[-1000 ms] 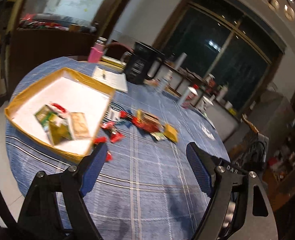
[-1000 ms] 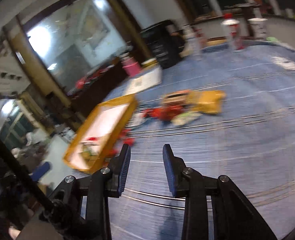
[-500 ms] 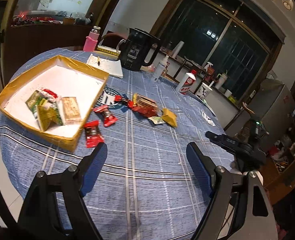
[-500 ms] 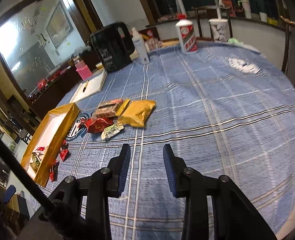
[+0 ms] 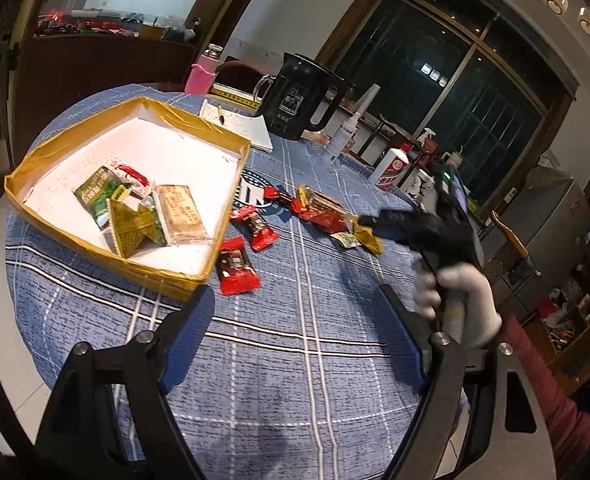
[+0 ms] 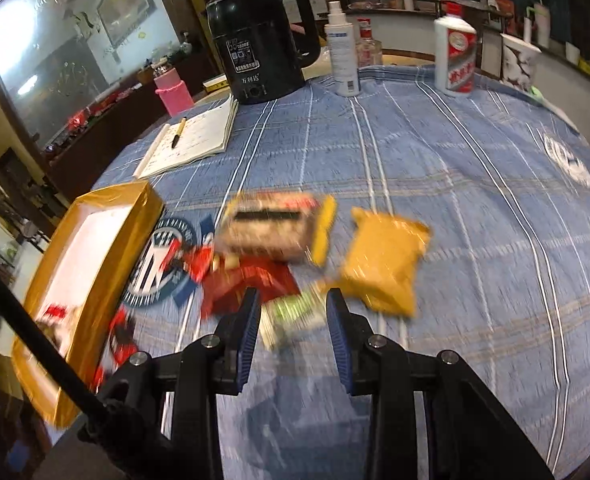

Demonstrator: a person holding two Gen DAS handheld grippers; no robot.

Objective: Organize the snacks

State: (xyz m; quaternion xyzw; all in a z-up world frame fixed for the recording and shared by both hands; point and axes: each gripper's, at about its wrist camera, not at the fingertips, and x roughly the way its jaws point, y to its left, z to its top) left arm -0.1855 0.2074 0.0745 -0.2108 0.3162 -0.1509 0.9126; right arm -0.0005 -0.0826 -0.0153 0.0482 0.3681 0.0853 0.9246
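Observation:
A yellow-rimmed box [image 5: 231, 196] with a white floor stands at the left of the round table and holds several snack packets [image 5: 135, 216]; it also shows in the right wrist view [image 6: 95, 264]. Loose snacks lie beside it: red packets [image 5: 237, 266], a brown bar [image 6: 271, 228], a yellow bag [image 6: 383, 264], a small green packet [image 6: 295, 312]. My left gripper [image 5: 295, 344] is open and empty above the cloth. My right gripper [image 6: 295, 320] is open, its jaws either side of the green packet; it also shows in the left wrist view [image 5: 399, 224].
The table has a blue plaid cloth [image 6: 475, 208]. At the back stand a black kettle [image 6: 259, 36], a notebook with pen [image 6: 195, 140], a pink bottle [image 6: 171, 92], a white spray bottle [image 6: 343, 52] and a white-and-red bottle [image 6: 455, 60]. A wooden chair [image 5: 511, 240] stands to the right.
My right gripper has moved forward and down toward the loose snacks, now close over the green packet. My left gripper has stayed near the box, and the right hand has come into its view.

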